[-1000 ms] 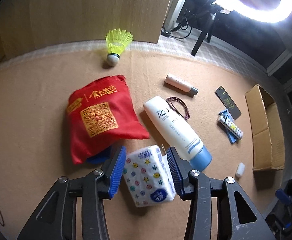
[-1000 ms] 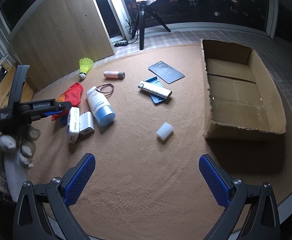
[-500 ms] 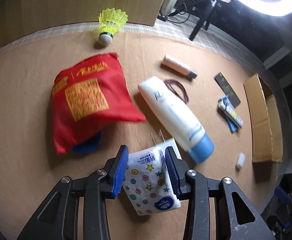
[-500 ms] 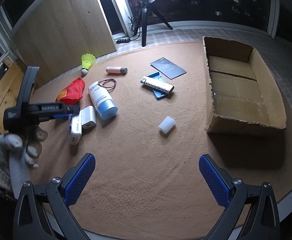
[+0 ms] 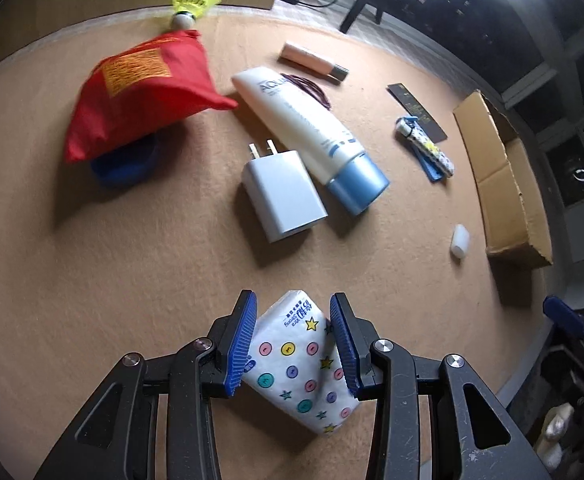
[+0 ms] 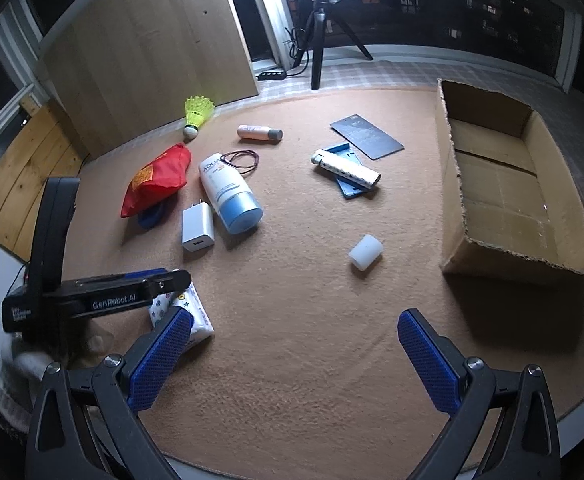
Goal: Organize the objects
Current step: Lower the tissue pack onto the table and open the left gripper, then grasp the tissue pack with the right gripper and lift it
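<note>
The left gripper (image 5: 293, 338), jaws clamped on the white button-printed tissue pack (image 5: 303, 364), should carry it level into the open brown cardboard box (image 6: 507, 184), while the right gripper (image 6: 293, 354) hangs wide open and empty.

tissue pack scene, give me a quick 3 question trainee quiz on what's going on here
1. True or false: the left hand-held gripper is shut on the tissue pack.
2. What lies against the white charger? A) shuttlecock B) lotion tube C) cardboard box
3. Fill in: the cardboard box holds ____ so far.

Key: 1 true; 2 B, the lotion tube; 3 nothing. The right hand-held gripper is open, holding nothing.
</note>
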Demonstrator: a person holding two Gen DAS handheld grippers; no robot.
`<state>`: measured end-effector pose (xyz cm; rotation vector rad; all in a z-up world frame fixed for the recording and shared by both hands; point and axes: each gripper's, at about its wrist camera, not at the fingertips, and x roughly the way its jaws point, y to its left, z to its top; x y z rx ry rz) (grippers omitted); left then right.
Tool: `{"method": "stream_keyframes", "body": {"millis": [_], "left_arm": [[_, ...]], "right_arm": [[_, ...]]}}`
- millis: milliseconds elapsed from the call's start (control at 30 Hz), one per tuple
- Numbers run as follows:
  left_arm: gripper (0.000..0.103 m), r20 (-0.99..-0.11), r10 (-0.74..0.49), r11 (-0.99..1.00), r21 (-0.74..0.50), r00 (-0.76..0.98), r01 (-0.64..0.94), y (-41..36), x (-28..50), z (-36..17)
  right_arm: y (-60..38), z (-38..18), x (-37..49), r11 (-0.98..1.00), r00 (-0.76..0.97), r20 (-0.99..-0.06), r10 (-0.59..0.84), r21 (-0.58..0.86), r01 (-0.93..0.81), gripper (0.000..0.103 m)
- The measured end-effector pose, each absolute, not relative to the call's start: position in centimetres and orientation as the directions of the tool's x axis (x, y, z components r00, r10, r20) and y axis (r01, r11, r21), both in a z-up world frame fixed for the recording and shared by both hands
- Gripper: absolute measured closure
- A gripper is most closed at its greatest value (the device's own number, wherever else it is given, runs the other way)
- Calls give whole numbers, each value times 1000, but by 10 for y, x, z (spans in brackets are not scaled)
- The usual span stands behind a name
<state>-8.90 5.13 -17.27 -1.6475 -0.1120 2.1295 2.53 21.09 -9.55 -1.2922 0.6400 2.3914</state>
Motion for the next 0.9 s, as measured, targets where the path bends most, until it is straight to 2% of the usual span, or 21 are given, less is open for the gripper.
{"method": "stream_keyframes", "body": {"millis": [67, 233, 300, 667, 867, 900], "left_arm": [[59, -897, 383, -904, -316, -219, -289, 43, -83, -166], [30, -891, 340, -918, -245, -302, -311, 26, -61, -147], [25, -893, 327, -921, -228, -309, -316, 22, -51, -144], [23, -884, 396, -908, -337, -249, -248, 17, -27, -167], [24, -878, 414, -903, -362, -240, -232, 21, -26, -172], [24, -878, 414, -903, -362, -242, -231, 22, -27, -173]], "right_arm": [[208, -96, 22, -855, -535, -840, 93, 208, -476, 0], [204, -99, 10, -893, -587, -807, 56, 222, -390, 0], [205, -104, -1, -900, -587, -810, 6, 251, -356, 0], [196, -142, -62, -918, -423, -874, -240, 346, -192, 1], [190, -161, -81, -914, -355, -882, -310, 380, -143, 15], [189, -164, -83, -913, -346, -883, -318, 383, -139, 20]]}}
